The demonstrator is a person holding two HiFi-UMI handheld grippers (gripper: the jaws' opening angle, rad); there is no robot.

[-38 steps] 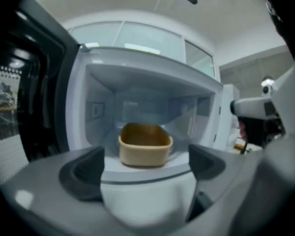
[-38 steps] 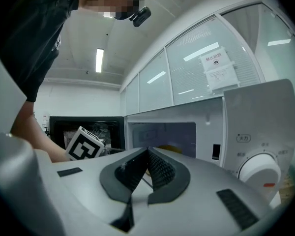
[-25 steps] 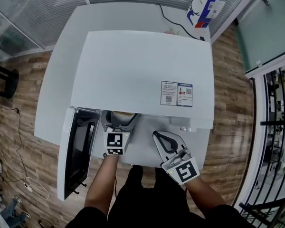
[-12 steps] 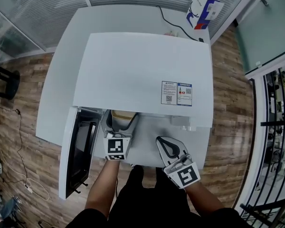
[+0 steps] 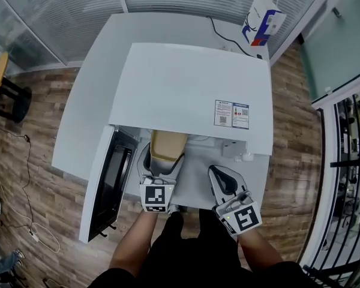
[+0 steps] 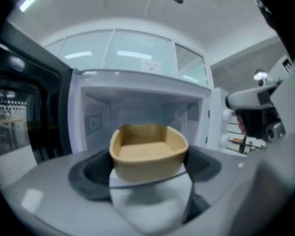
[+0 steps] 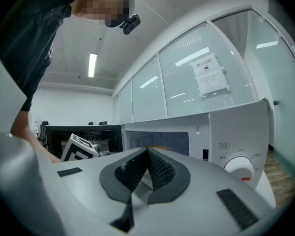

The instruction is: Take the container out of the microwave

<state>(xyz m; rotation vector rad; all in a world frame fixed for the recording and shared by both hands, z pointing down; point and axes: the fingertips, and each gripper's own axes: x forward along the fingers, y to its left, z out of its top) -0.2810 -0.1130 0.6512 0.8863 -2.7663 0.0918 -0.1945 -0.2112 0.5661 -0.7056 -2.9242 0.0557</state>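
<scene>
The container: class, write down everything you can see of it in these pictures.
The container is a tan, squarish bowl with rounded corners and a thick rim. It is matte, perhaps plastic, and looks empty. It sits upright and level, gripped by its two sides between the dark pads of the left tongs, at the mouth of the open microwave. In the head view its far end is hidden under the microwave's top.

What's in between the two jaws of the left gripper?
The tan container, gripped by the left gripper at the open microwave's mouth. The left gripper view shows it plainly.
</scene>
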